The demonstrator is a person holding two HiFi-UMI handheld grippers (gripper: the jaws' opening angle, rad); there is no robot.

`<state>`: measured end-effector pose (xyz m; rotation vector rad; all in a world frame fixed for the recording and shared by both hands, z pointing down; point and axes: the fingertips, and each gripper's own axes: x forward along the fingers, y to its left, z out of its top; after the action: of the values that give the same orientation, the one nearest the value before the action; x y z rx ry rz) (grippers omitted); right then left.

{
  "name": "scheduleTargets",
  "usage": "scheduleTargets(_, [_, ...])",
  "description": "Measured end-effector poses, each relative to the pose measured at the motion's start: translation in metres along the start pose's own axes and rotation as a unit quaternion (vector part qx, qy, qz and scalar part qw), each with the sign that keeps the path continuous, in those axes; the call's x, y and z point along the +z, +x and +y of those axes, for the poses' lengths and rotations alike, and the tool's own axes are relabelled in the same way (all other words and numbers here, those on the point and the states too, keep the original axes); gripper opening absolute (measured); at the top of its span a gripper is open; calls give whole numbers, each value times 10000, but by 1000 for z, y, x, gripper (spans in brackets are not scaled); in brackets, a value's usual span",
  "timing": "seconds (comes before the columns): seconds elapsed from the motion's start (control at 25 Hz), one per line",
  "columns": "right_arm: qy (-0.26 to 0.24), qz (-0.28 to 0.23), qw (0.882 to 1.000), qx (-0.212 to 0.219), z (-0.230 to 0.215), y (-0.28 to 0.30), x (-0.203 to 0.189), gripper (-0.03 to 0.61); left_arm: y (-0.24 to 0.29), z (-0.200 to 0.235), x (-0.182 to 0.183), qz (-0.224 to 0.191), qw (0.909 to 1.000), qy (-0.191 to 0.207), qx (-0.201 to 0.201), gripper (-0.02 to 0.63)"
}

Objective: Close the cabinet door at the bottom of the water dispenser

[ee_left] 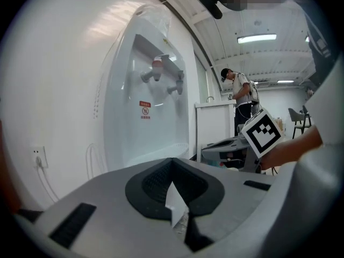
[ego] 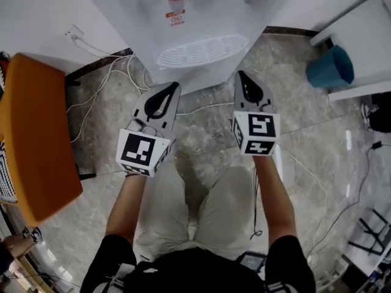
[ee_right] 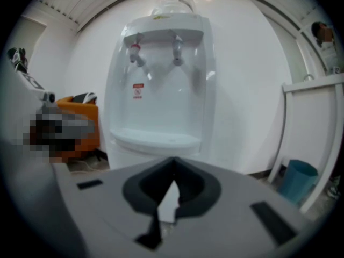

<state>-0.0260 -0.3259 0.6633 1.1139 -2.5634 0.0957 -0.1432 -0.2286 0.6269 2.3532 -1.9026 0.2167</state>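
The head view looks steeply down; both gripper views face the water dispenser [ee_right: 161, 90] from low nearby.

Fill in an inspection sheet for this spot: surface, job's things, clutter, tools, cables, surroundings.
Surface: grey stone-look floor.
Job's things: white dispenser; its bottom door cannot be made out, and nothing juts out in the head view.
Clutter: teal bin right of the dispenser.
Tools: left tool and right tool both shut, empty, in front of the dispenser, not touching it.
Cables: white cables from a wall socket across the floor; black cable at right.
Surroundings: orange chair at left; white furniture at right; another person far behind.
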Motion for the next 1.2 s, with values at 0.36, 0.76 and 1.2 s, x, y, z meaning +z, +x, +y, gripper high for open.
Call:
scheduleTargets(0.36, [209,218,9989,361,15,-46,61,34,-27,4,72,186,9998,-103,49,11])
scheduleTargets(0.76, [503,177,9972,522,23,-110,187,34,-64,-2,212,98,9999,-78,27,11])
scheduleTargets(1.2, [707,115,9964,460,19,-175,322,34,-96,-4,356,131,9999,-79,30,11])
